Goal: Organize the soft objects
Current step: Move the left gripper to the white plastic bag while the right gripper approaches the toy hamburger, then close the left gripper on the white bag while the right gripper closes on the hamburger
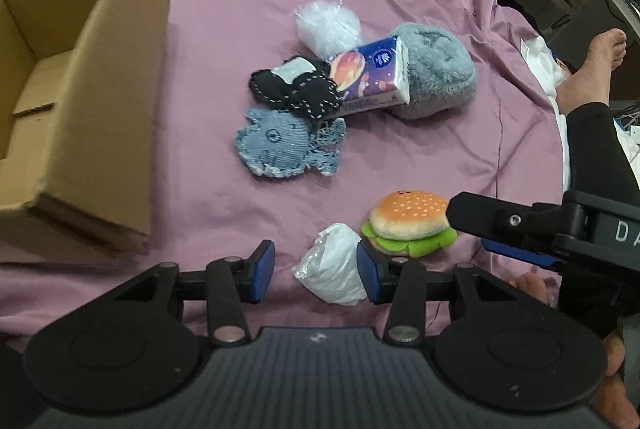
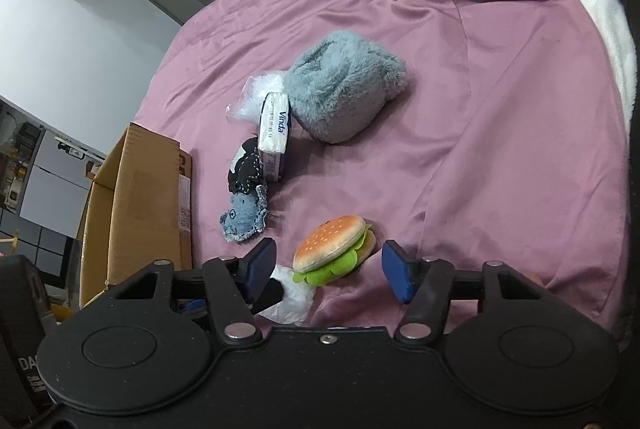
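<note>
Soft objects lie scattered on a purple bedsheet (image 1: 224, 9), with an open cardboard box (image 1: 108, 77) standing at the left. Nearest the left gripper (image 1: 316, 271) is a crumpled white plastic bag (image 1: 334, 265). Its jaws are spread wide, and the bag sits between the blue pads; the right pad (image 1: 370, 277) looks to be touching the bag's edge, while the left pad (image 1: 264, 269) stands apart from it. Whether that right pad truly presses the bag is hard to judge from this angle.

Just beside the bag is a plush hamburger (image 2: 334, 249), lying tilted on the sheet. The right gripper (image 2: 330, 271) is also wide open, its two pads flanking the hamburger without touching it. In the left wrist view, one black finger (image 1: 480, 215) of the right gripper reaches in just beside the bun.

Farther up the sheet is a cluster: a denim plush (image 1: 284, 147), a black stitched plush (image 1: 296, 89) overlapping it, a tissue pack (image 1: 370, 77) leaning against a grey fluffy slipper (image 1: 436, 73), and a white fluffy ball in plastic (image 1: 328, 23) behind them. All are well apart from both grippers.
</note>
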Motion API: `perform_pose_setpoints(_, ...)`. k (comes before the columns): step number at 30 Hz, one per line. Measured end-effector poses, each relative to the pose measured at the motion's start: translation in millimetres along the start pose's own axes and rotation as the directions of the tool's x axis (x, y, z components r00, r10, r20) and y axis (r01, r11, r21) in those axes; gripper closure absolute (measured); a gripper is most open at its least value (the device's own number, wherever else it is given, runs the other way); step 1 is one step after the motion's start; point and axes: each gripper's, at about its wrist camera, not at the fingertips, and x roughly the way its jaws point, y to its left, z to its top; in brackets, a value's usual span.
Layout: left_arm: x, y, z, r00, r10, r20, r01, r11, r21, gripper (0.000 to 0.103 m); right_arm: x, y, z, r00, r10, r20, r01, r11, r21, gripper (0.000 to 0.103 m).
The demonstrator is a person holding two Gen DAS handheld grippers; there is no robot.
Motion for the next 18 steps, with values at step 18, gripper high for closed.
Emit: perform_pose_setpoints(18,18.1,2.1,-5.9,0.997,-0.07,-0.029,0.069,0.997,-0.03,0.073,33.6,-0.8,1.6,0.998,-0.042,-0.045,0.041,0.999,-0.023,0.061)
